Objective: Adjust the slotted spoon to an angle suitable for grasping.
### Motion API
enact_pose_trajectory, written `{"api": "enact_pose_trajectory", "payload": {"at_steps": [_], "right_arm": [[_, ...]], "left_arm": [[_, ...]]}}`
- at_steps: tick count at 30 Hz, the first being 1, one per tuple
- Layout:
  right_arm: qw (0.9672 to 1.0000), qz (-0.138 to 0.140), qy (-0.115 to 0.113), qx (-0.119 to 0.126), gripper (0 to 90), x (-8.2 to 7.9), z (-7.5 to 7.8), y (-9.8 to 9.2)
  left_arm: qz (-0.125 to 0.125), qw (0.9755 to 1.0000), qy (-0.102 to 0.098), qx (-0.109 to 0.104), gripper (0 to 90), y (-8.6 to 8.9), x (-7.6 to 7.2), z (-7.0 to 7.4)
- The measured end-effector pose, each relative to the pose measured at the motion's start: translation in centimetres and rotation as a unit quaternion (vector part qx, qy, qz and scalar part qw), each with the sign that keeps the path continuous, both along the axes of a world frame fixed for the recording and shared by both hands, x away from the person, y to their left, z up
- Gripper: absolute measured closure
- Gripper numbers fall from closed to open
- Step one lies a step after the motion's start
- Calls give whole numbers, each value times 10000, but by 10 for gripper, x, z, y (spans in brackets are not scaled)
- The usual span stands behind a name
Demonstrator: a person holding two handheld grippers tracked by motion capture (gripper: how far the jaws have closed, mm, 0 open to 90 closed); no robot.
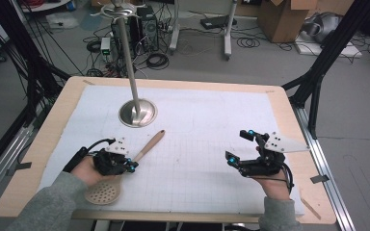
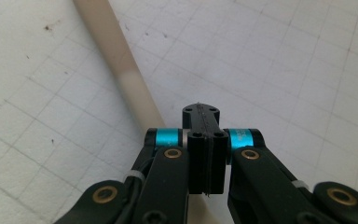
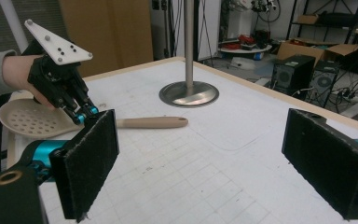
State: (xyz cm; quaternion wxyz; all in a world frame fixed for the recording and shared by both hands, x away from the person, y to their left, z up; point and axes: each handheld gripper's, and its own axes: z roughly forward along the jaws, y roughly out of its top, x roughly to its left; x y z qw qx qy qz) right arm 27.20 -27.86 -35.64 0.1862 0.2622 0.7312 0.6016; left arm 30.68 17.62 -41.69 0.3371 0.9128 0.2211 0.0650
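Both grippers sit low over the white gridded mat (image 1: 197, 144): your left gripper (image 1: 131, 166) is clenched, jaws pressed together just above the handle of the beige slotted spoon (image 1: 125, 171), not gripping it. Your right gripper (image 1: 243, 147) hangs released, jaws wide apart, well away from the spoon, with the steel pole stand (image 1: 137, 111) beyond.
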Motion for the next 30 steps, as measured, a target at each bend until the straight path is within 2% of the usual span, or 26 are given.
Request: {"api": "enact_pose_trajectory", "payload": {"at_steps": [11, 17, 18, 24, 30], "right_arm": [[10000, 5, -30, 37, 98, -1, 1, -1], [10000, 18, -18, 10, 98, 0, 0, 0], [10000, 17, -38, -3, 98, 1, 0, 0], [10000, 31, -4, -39, 98, 2, -1, 2], [10000, 56, 40, -62, 98, 2, -2, 5]], "left_arm": [[-108, 9991, 70, 406, 896, -1, -5, 1], [-63, 9987, 84, 505, 897, 10, -8, -1], [-75, 9983, 134, 566, 897, 13, -9, -2], [15, 9985, 151, 525, 897, 35, -15, -3], [24, 9983, 147, 571, 896, 45, -21, -3]]}}
